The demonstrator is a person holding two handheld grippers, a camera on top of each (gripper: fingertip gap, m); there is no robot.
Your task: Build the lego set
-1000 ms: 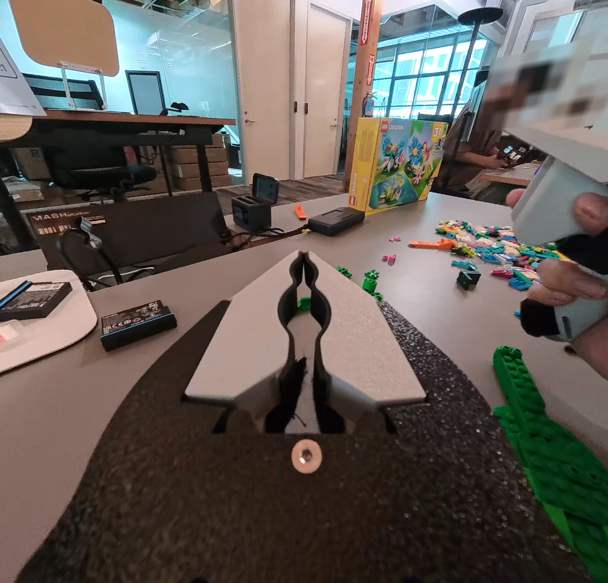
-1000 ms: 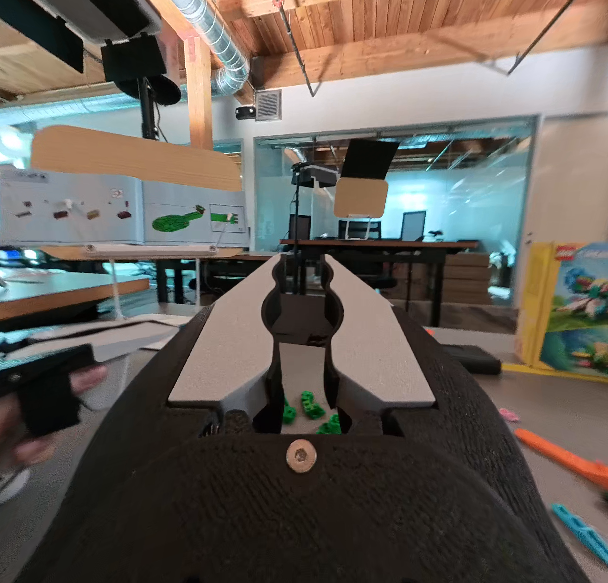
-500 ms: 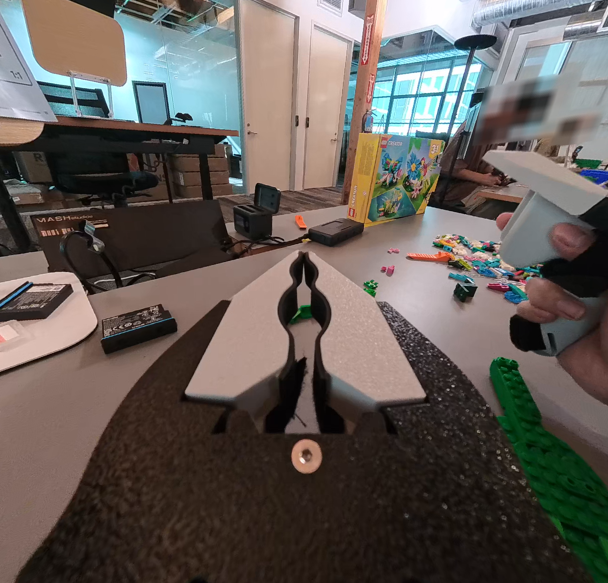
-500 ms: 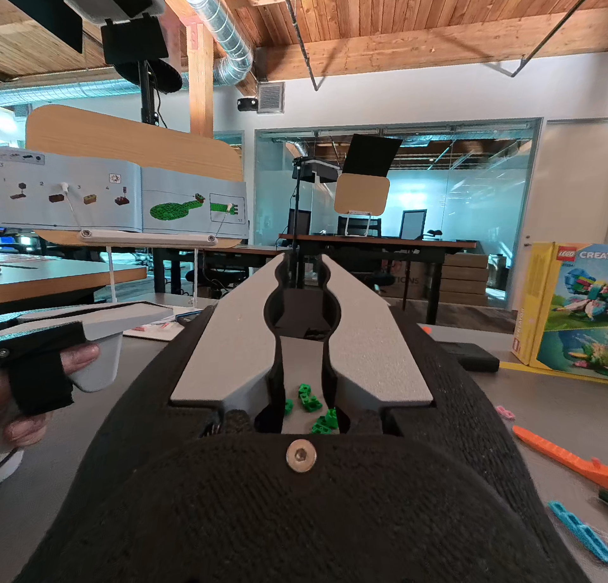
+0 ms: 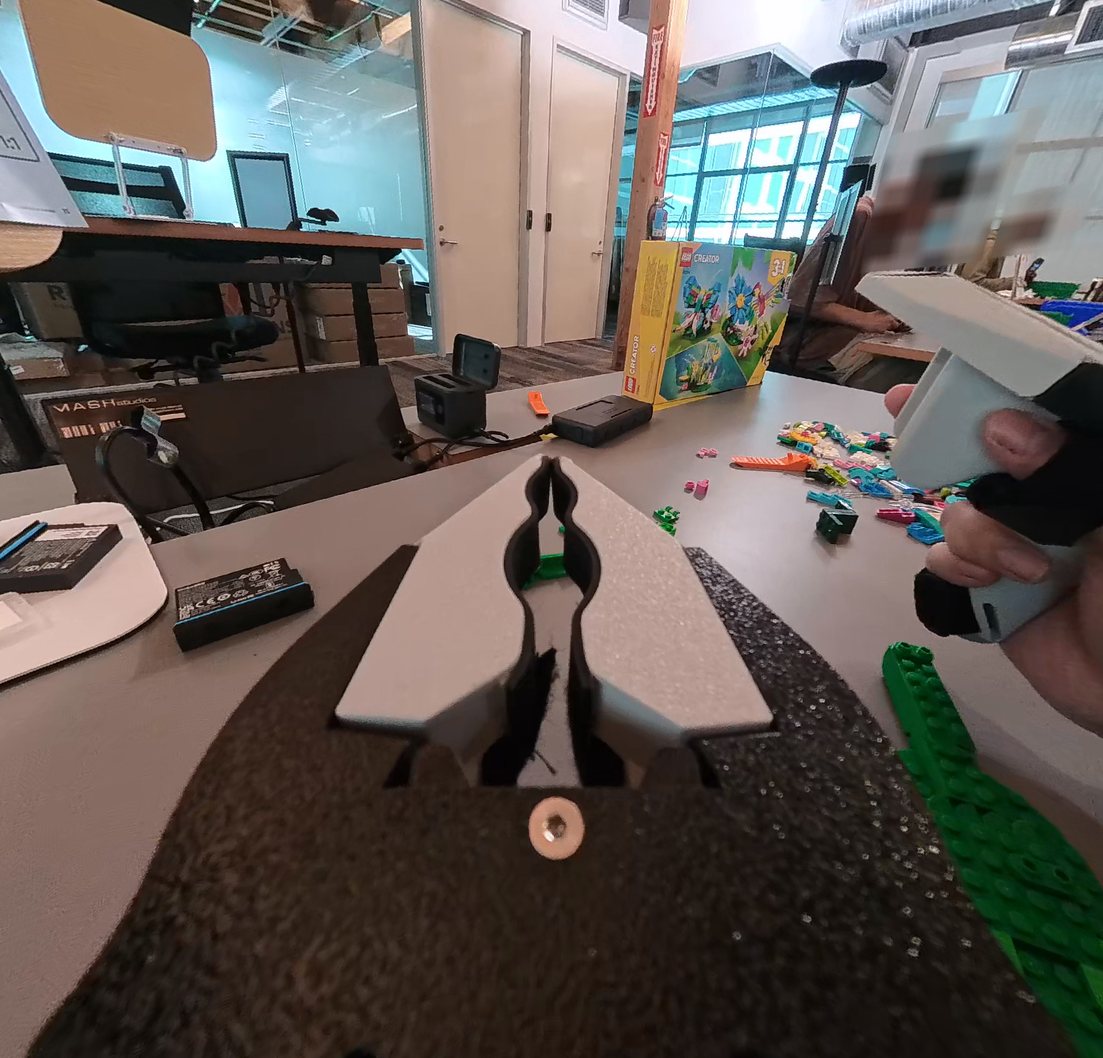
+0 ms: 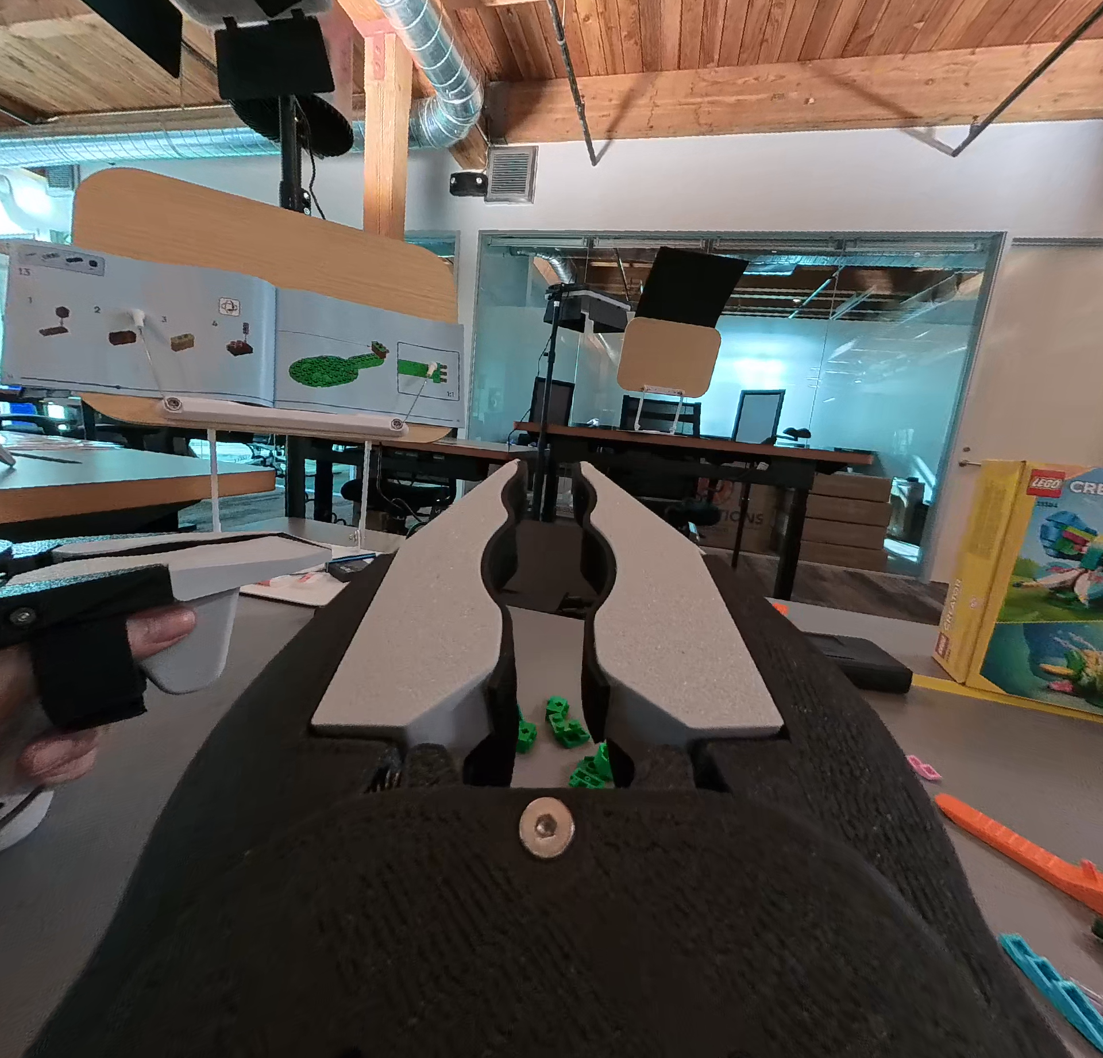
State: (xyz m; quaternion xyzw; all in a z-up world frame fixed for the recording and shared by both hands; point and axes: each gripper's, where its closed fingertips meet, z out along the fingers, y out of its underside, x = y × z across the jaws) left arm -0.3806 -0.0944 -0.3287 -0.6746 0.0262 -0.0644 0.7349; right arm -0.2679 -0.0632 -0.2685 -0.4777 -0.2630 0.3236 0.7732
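Holding both tools above the grey bench [image 5: 776,551], we see the left hand-held gripper [image 5: 550,468] with its tips pressed together, nothing caught at them; a small green piece [image 5: 546,566] lies on the bench behind the gap lower down. The right hand-held gripper [image 6: 549,471] has a narrow gap between its tips and grips nothing. Through its fingers we see a few loose green bricks [image 6: 561,731] on the bench below. A green studded plate [image 5: 985,820] lies at the lower right of the left wrist view, near the hand [image 5: 1014,551] that holds the other tool. A pile of mixed coloured bricks [image 5: 853,462] sits farther off on the right, with an orange brick separator [image 5: 770,463] just beside it and a dark green piece [image 5: 835,522] near it. The set box [image 5: 710,319] stands upright at the far edge. An open instruction booklet [image 6: 233,342] rests on a stand to the left in the right wrist view. A black battery [image 5: 242,599] lies on the bench to the left, a charger case [image 5: 456,393] farther back.
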